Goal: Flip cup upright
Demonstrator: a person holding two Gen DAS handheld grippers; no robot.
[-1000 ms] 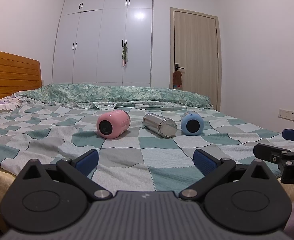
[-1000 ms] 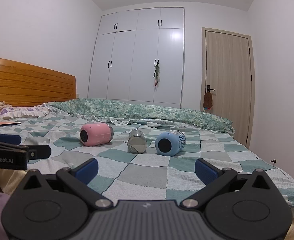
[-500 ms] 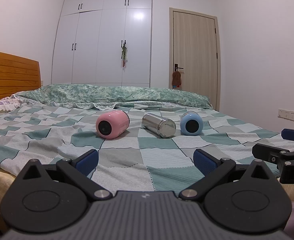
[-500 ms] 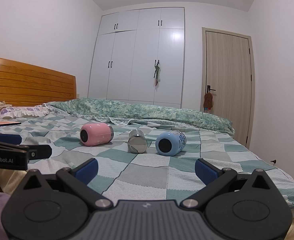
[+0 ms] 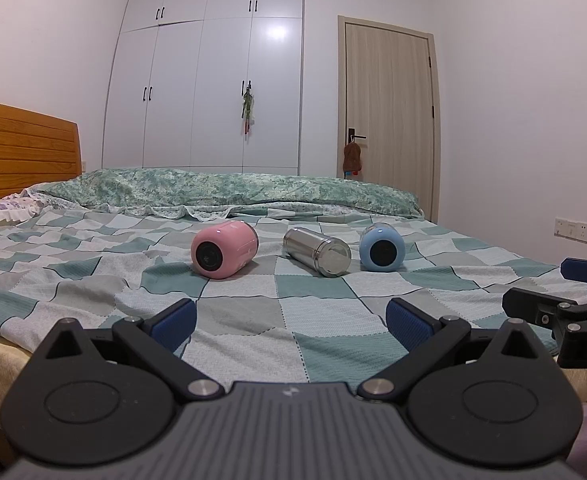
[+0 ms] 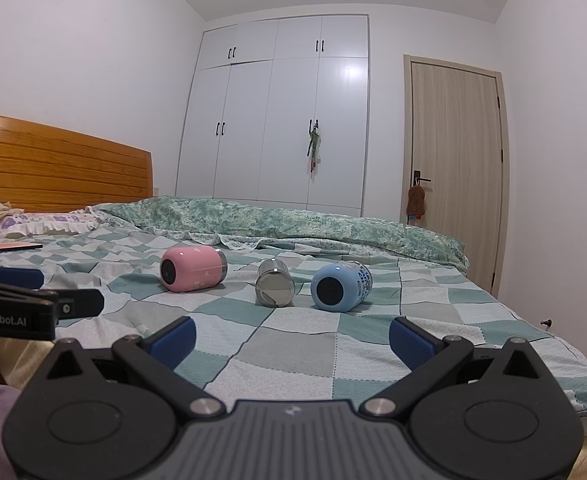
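— What takes up the room from where you stand?

— The bed (image 5: 93,280), mostly, under a green, grey and pale checked blanket (image 6: 293,344). A rolled green floral quilt (image 5: 233,192) lies across its far side, a wooden headboard (image 6: 53,168) is on the left, and behind it all are a white wardrobe (image 5: 213,80) and a wooden door (image 6: 453,168).

— And the cups?

— Three lie on their sides in a row in the middle of the blanket, none upright and none touching. The pink cup (image 5: 224,254) is on the left, a steel flask (image 5: 317,251) in the middle, the blue cup (image 5: 382,247) on the right. The round ends of the pink and blue ones face the near edge of the bed. In the right wrist view they are pink cup (image 6: 193,269), flask (image 6: 274,282), blue cup (image 6: 340,286).

— Where are the person's tools?

— Both low at the near edge, well short of the cups. The left hand-held gripper (image 5: 291,318) has its blue pads spread wide with nothing between them. The right hand-held gripper (image 6: 292,330) is spread wide too and holds nothing. Each shows at the edge of the other's view.
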